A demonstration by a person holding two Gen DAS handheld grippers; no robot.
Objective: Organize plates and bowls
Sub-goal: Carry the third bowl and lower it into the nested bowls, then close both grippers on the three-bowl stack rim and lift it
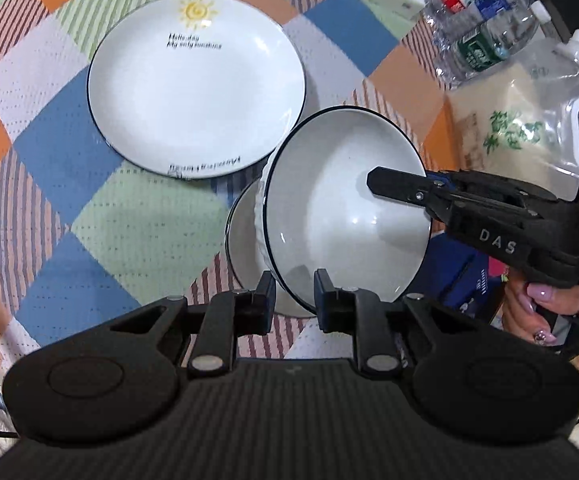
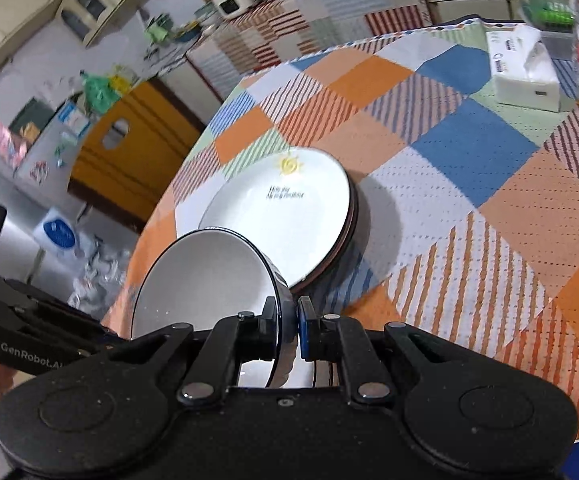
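Checked cloth (image 1: 69, 152) covers table; kitchen cabinets (image 2: 89, 4) behind; both grippers, left (image 1: 292, 294) & right (image 2: 287, 326), clamp 1 bowl (image 1: 349, 208).

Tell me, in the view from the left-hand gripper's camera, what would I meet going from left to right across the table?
The sun-printed plate, then the tilted white bowl pinched at its rim by both grippers, then the right gripper reaching in, then the clear pouch with green print at the far right.
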